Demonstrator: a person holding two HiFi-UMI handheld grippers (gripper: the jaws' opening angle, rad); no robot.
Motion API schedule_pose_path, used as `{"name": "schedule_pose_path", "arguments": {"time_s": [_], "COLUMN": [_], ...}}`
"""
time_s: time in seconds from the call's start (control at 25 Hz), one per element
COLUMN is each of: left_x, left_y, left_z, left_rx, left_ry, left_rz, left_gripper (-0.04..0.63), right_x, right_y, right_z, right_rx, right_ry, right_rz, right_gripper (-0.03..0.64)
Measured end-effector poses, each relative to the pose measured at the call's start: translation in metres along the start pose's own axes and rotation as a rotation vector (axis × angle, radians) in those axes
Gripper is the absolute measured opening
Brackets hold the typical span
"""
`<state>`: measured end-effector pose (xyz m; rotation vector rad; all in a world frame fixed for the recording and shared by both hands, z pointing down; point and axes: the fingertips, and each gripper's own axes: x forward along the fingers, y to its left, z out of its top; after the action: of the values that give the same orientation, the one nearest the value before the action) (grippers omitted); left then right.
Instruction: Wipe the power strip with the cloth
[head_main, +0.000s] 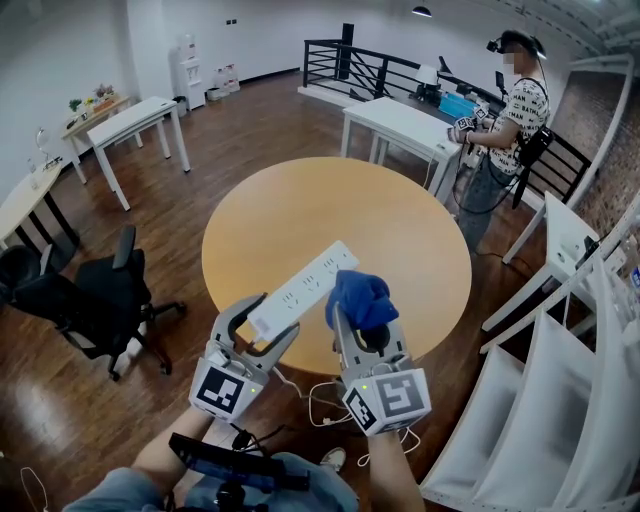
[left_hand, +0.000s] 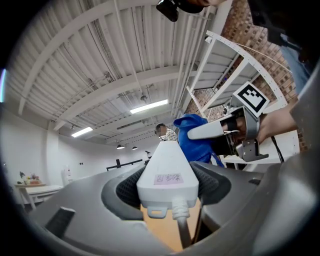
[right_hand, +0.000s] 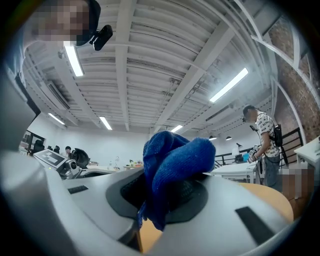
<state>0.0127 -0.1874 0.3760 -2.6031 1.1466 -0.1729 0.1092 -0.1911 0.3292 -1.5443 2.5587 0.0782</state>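
Note:
A long white power strip (head_main: 302, 289) is held off the round wooden table (head_main: 400, 225), slanting up to the right, with my left gripper (head_main: 262, 322) shut on its lower end. The left gripper view shows that end (left_hand: 168, 176) between the dark pads, its white cord running down from it. My right gripper (head_main: 362, 322) is shut on a bunched blue cloth (head_main: 361, 298), which sits against the strip's right side near its middle. The cloth (right_hand: 172, 167) fills the jaws in the right gripper view. From the left gripper view the cloth (left_hand: 197, 137) and right gripper (left_hand: 220, 131) show beyond the strip.
A white cord (head_main: 318, 400) loops on the floor below the grippers. A black office chair (head_main: 95, 300) stands at the left. A person (head_main: 500, 135) stands beyond the table by a white desk (head_main: 405, 125). White shelving (head_main: 560, 380) rises at the right.

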Motion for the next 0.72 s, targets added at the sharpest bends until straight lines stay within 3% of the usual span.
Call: {"name": "schedule_pose_path", "arguments": {"time_s": [0.72], "left_x": [0.006], "left_y": [0.004], "left_z": [-0.003], "left_rx": [-0.037], "left_ry": [-0.001], "left_rz": [0.012], "left_gripper": [0.287], "right_x": [-0.004], "right_y": [0.05], "right_z": [-0.02], "right_rx": [0.037], "right_ry": [0.005], "right_rz": [0.075], "right_gripper": [0.075]}}
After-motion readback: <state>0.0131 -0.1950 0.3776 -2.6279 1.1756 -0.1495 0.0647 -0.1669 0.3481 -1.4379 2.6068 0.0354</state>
